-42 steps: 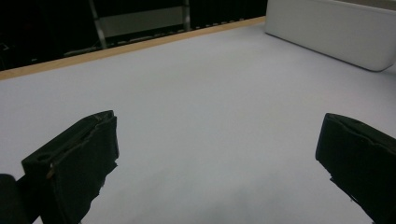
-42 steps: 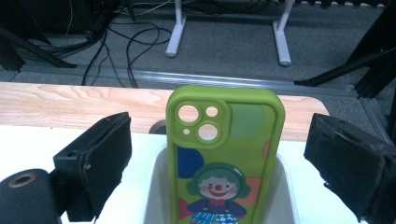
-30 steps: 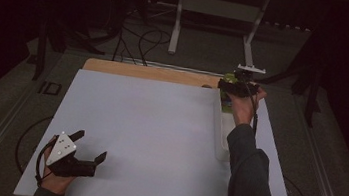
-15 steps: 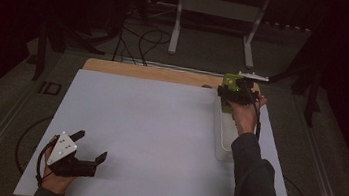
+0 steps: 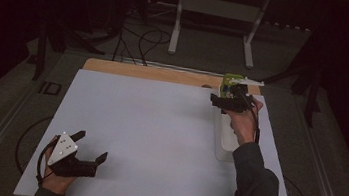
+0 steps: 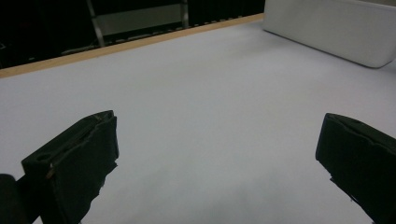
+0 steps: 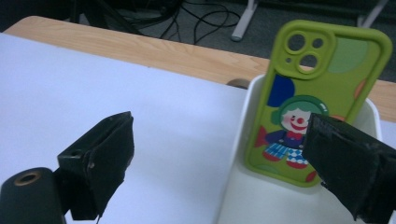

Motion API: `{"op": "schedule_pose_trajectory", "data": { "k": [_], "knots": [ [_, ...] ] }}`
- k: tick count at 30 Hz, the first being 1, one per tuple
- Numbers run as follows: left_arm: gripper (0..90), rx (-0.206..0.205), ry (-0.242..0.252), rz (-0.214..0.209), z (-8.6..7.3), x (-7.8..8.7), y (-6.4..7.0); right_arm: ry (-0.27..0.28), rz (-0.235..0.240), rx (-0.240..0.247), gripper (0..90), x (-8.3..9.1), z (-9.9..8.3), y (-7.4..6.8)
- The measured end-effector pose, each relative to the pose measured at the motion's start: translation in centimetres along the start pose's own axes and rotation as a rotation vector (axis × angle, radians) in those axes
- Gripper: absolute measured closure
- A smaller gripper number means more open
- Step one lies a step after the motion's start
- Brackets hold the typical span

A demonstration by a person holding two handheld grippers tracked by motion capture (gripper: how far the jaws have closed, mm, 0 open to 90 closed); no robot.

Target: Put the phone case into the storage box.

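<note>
White tabletop point(image 5: 159, 126); green phone point(image 7: 317, 100) upright in white tray point(image 7: 243, 186), seemingly untouched between wide right gripper point(image 7: 224, 158); left gripper point(image 6: 219, 154) wide, empty.

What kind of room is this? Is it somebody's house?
Probably not a house: it looks like a lab or recording studio. A white table sits in a dark room, cables lie on the floor, a metal stand is behind it, and a person holds a left gripper.

Left claw point(image 6: 219, 163) spread wide over white table point(image 6: 196, 116); white tray point(image 6: 336, 28) beyond.
</note>
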State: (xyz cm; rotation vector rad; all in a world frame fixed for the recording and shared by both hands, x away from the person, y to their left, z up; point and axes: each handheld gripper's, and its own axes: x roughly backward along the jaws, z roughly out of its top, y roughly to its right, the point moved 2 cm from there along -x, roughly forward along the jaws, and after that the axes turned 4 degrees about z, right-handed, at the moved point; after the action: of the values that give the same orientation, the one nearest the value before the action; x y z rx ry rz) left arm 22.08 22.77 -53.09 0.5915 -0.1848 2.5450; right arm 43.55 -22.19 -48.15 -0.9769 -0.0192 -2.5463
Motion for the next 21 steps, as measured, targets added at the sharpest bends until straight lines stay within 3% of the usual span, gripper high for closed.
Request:
{"op": "schedule_pose_trajectory", "data": {
  "k": [10, 21],
  "knots": [
    [0.0, -0.002, -0.001, 0.0, 0.0, -0.1, 0.1, 0.034, 0.051, 0.072, 9.2, 2.3, -0.3, -2.2],
    [0.0, -0.005, -0.006, -0.003, -0.1, -0.1, 0.1, 0.052, 0.12, 0.111, 9.2, 4.3, -2.0, -3.6]
  ]
}}
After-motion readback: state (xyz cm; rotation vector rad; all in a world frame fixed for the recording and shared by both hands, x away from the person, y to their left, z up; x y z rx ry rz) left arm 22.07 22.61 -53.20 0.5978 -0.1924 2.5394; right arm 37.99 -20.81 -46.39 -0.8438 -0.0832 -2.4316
